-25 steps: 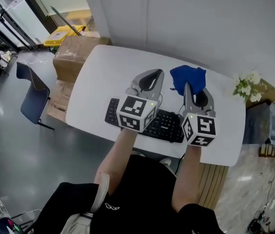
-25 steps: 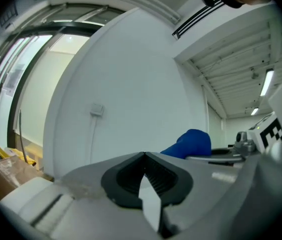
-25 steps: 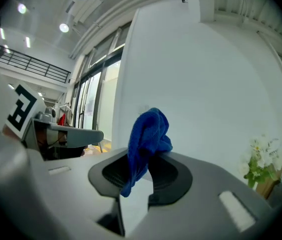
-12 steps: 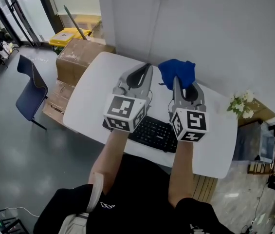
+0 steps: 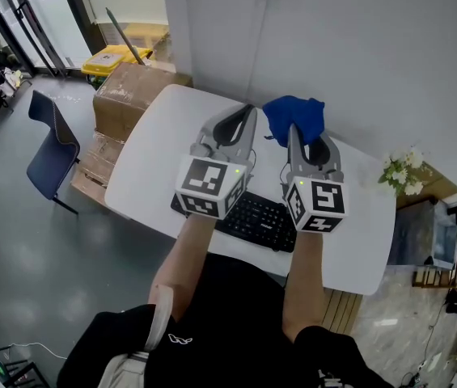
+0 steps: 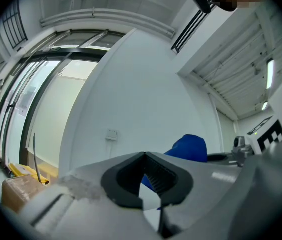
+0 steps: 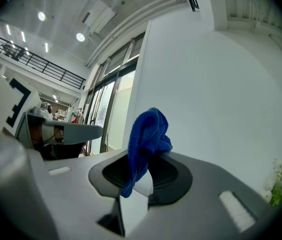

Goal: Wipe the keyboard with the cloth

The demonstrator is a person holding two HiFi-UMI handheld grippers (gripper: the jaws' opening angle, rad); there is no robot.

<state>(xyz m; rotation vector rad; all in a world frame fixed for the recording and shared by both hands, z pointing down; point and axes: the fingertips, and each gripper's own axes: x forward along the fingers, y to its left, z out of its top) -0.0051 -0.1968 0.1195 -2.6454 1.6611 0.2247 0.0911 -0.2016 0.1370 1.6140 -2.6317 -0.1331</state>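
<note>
The black keyboard [image 5: 262, 220] lies near the front edge of the white table [image 5: 151, 156], partly hidden behind both marker cubes. My right gripper [image 5: 291, 128] is raised above the table and shut on the blue cloth [image 5: 294, 117]. In the right gripper view the cloth [image 7: 146, 136] bunches up out of the closed jaws and hangs down between them. My left gripper [image 5: 249, 111] is held up beside it, a little to the left, shut with nothing between its jaws. The left gripper view looks past its own tips [image 6: 143, 155] at the wall, with the cloth [image 6: 188, 147] just to the right.
A cardboard box [image 5: 133, 92] stands against the table's far left end, with a yellow bin [image 5: 112, 58] behind it. A blue chair [image 5: 51, 153] is on the floor at left. White flowers [image 5: 398, 173] sit at the table's right end. A wall [image 5: 374, 47] rises close behind the table.
Over the last second both grippers and the cloth rose and shifted left in the head view as the camera moved. In the last half second they barely moved.
</note>
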